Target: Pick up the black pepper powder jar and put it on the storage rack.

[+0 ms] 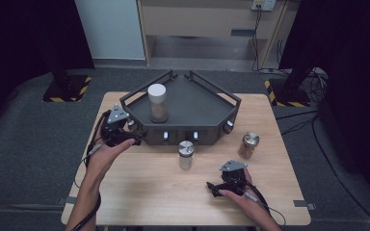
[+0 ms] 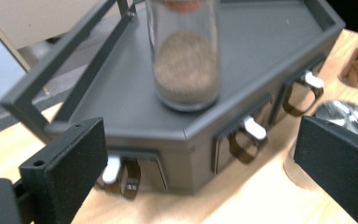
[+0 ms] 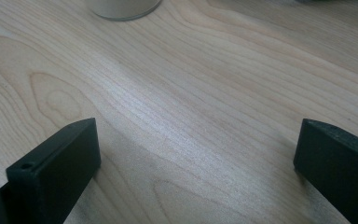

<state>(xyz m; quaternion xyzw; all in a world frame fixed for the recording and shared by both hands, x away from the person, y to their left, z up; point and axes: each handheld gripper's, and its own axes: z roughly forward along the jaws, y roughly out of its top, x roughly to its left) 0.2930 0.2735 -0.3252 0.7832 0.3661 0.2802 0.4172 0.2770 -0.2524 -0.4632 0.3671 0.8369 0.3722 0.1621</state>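
Two jaws, left gripper [image 1: 134, 138]: held wide apart with nothing between them, just off the front-left corner of the dark tray [image 2: 135, 116].
Tall jar [image 1: 157, 103]: stood upright on the tray floor near its front edge; seen in the left gripper view [image 2: 185, 56] beyond and above the gap between the jaws, untouched by them.
Right gripper [image 1: 215, 188]: rested low over the table [image 1: 139, 192], well in front of the tray, jaws spread wide over bare wood.
Silver-lidded jar [image 1: 186, 154]: stood just in front of the tray.
Brown jar [image 1: 248, 145]: stood off the tray's front-right corner.
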